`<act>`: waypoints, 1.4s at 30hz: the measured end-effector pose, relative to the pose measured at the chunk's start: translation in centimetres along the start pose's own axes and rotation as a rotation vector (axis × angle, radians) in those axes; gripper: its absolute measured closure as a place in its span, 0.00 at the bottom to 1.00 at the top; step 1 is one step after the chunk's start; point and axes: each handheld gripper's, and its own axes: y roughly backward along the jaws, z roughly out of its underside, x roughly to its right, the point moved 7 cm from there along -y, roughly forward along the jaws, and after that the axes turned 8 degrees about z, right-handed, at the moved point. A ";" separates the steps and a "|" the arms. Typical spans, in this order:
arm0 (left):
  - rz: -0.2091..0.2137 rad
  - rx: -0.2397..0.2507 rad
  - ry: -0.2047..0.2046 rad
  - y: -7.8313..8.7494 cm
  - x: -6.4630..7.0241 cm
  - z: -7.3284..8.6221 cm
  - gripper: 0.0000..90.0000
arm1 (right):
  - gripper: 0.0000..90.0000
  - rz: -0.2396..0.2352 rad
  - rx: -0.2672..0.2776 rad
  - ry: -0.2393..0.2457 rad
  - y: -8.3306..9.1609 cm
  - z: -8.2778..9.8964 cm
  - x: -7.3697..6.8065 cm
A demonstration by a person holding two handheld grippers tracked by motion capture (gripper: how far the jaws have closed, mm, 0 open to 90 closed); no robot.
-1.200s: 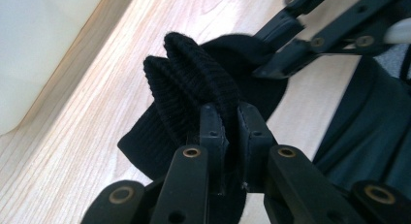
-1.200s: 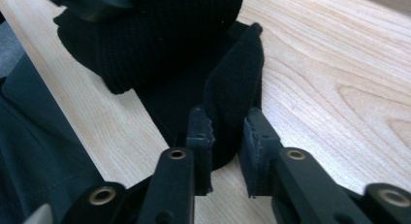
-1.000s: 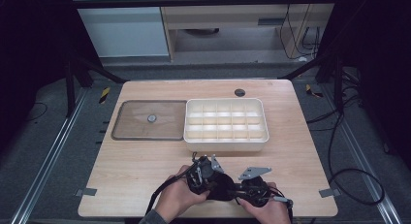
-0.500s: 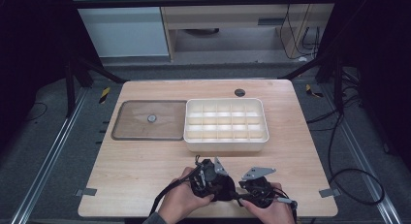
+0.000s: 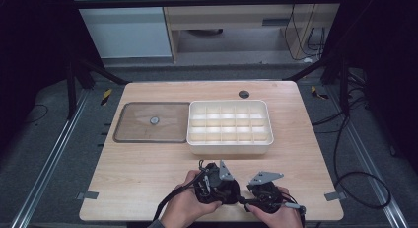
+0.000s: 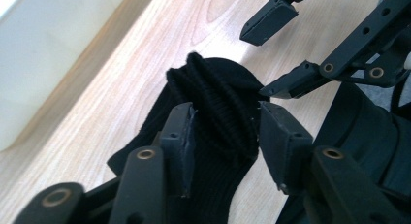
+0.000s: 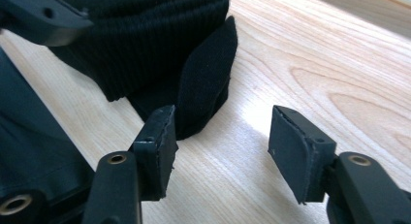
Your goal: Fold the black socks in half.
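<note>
A black ribbed fabric piece [image 6: 218, 95] lies bunched on the wooden table [image 5: 148, 173] near its front edge. My left gripper [image 6: 225, 120] has just been opening its jaws. The fabric's folded end stands between the pads [image 6: 181, 136] without being squeezed. My right gripper [image 7: 223, 132] faces it from the other side and has also just been opening. Only bare wood lies between its pads, and the fabric [image 7: 160, 44] sits just beyond its left fingertip. In the high view both grippers [image 5: 217, 181] [image 5: 256, 188] sit close together, held by two hands.
A white box [image 5: 229, 148] with several compartments stands at mid-table. A flat brown-grey tray [image 5: 133, 134] with a small round knob [image 5: 154, 120] lies to its left. A dark round disc [image 5: 243, 94] sits at the far edge. Tape marks [image 5: 87, 195] flag the front corners.
Both hands stay at the table's front edge around the black fabric. The left gripper has edged slightly to the right. The box and tray are unmoved.
</note>
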 end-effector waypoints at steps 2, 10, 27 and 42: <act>-0.007 0.003 0.004 0.1 -0.1 0.0 0.54 | 0.46 0.010 0.003 -0.003 0.1 0.0 0.1; -0.051 0.020 0.029 0.3 -1.1 0.2 0.32 | 0.46 0.012 0.005 -0.006 0.3 -0.1 0.2; -0.051 0.065 0.132 1.0 -4.2 3.3 0.08 | 0.44 0.079 -0.022 -0.002 3.0 -2.5 0.4; -0.067 0.069 0.206 3.0 -5.5 6.8 0.11 | 0.39 0.104 -0.071 0.024 2.1 -6.7 -2.2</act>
